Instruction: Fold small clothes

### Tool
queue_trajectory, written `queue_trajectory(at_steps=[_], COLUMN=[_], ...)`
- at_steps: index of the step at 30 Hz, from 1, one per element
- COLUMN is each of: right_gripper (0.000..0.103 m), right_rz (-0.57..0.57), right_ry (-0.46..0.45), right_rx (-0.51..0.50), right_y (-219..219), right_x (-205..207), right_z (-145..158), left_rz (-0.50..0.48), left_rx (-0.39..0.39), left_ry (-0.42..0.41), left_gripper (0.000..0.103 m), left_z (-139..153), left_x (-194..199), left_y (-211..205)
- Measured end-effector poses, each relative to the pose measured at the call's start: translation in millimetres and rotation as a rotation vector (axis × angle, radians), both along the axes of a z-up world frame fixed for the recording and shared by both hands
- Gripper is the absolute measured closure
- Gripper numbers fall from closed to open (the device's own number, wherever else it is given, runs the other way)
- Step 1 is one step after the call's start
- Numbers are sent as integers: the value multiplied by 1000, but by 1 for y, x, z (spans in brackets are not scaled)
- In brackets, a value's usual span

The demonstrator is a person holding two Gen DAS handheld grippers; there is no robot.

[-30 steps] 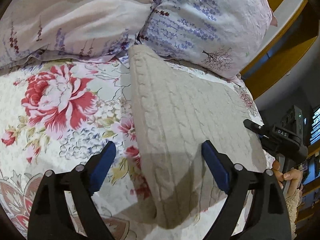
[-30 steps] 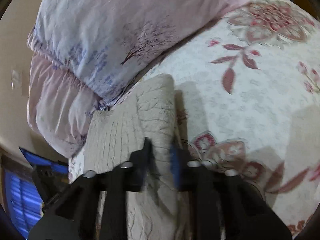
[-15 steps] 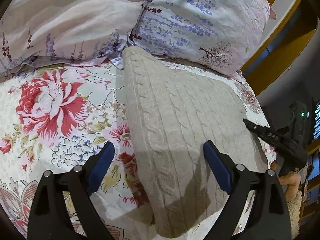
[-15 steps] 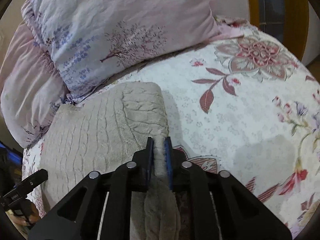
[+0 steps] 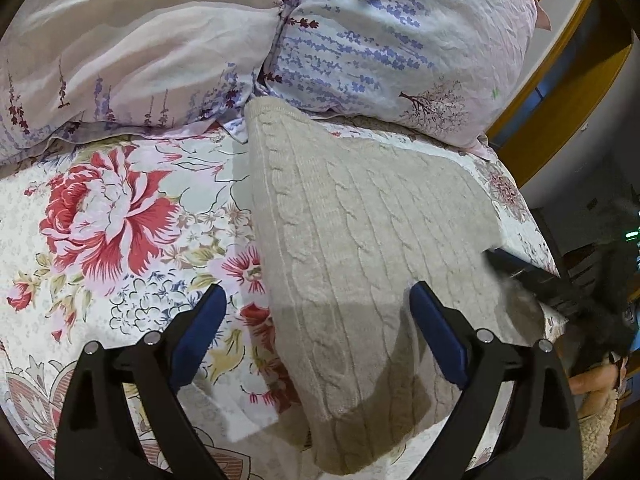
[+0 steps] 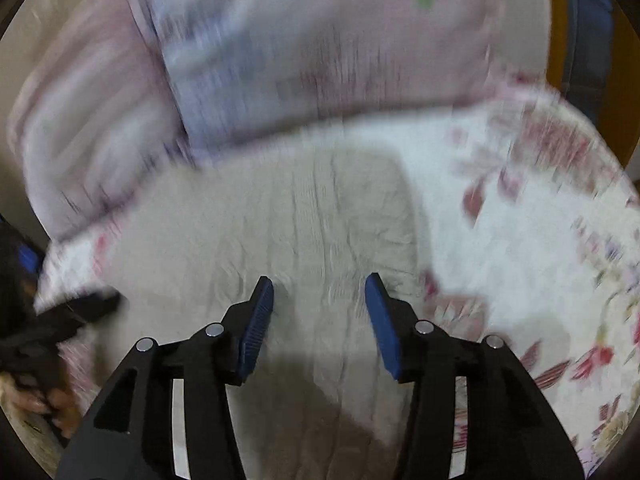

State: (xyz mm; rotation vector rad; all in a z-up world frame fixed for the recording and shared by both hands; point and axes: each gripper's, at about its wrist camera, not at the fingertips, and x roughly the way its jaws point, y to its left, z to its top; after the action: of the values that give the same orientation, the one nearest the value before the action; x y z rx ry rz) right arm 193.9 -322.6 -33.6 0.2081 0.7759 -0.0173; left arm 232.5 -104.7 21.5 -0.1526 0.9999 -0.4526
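A beige cable-knit sweater (image 5: 360, 264) lies folded on the floral bedspread (image 5: 104, 224), its far end against the pillows. My left gripper (image 5: 318, 308) is open and empty above the sweater's near left edge. My right gripper (image 6: 319, 300) is open and empty just above the sweater (image 6: 304, 220); that view is blurred by motion. The right gripper also shows in the left wrist view (image 5: 560, 292) at the sweater's right edge, blurred.
Two pale floral pillows (image 5: 392, 40) (image 5: 128, 48) lie at the bed's far end. A yellow wooden bed frame (image 5: 568, 68) runs along the right. The bedspread (image 6: 520, 240) extends right of the sweater.
My right gripper was shut on the sweater's edge; it has let go and opened, and is moving fast. My left gripper stayed open and shifted slightly.
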Motion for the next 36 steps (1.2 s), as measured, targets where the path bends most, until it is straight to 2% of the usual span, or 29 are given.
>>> queue_trajectory(at_steps=[2, 6, 12, 18, 19, 21, 23, 26, 29, 33, 36], right_gripper=[52, 52, 51, 51, 50, 39, 36, 35, 35, 36, 38], right_rz=[3, 4, 3, 5, 2, -7, -33, -93, -106, -76, -40], right_ry=[-18, -15, -34, -14, -11, -32, -66, -64, -13, 44, 77], right_rx=[-3, 56, 56, 113, 152, 270, 334, 365, 427, 489, 519], right_y=[0, -8, -6, -14, -18, -34, -49, -71, -85, -91, -90], right_x=[-2, -2, -5, -5, -6, -10, -15, -14, -7, 4, 11], right_z=[0, 0, -3, 0, 3, 11, 16, 18, 6, -10, -18], left_rz=[-2, -3, -2, -2, -2, -1, 11, 28, 41, 53, 64], left_rx=[1, 0, -2, -14, -28, -67, -137, -243, -338, -444, -495], left_ry=[2, 2, 4, 18, 30, 54, 91, 146, 188, 234, 264], left_gripper=[10, 9, 8, 8, 8, 8, 8, 9, 14, 23, 27], left_z=[-2, -4, -4, -6, -6, -6, -8, -13, -19, -26, -32], left_x=[-1, -1, -2, -2, 0, 3, 8, 14, 18, 23, 27], left_y=[-1, -2, -2, -1, 1, 7, 14, 23, 30, 34, 35])
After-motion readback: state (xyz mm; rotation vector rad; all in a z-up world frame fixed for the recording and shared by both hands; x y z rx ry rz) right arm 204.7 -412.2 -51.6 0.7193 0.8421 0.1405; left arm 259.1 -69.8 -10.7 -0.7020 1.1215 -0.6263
